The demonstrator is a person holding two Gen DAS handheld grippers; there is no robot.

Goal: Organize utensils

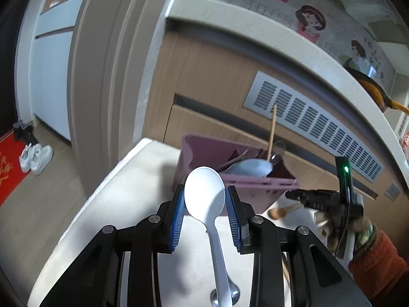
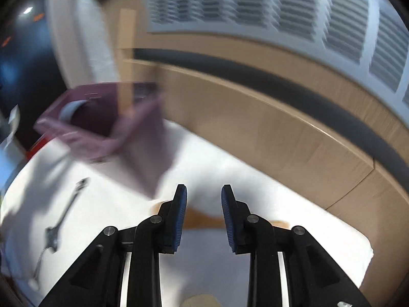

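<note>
— What colour was the spoon [image 1: 204, 194]?
— White, between blue ribbed fingers [image 1: 179, 217] on black arms.
— And the utensil holder [image 1: 204, 151]?
— Mauve-pink, with a pale blue spoon [image 1: 250, 167] inside, on a white worktop [image 1: 122, 204].
— Anything else?
— A rust-red knitted sleeve [image 1: 378, 261], tan wood-grain cabinets [image 2: 255, 128], a grey slatted vent [image 1: 314, 125].

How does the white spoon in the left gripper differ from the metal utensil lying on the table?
The white spoon is plastic with a broad bowl, clamped in the left gripper; the metal utensil is slim and dark, lying free on the table. Both have long handles.
</note>
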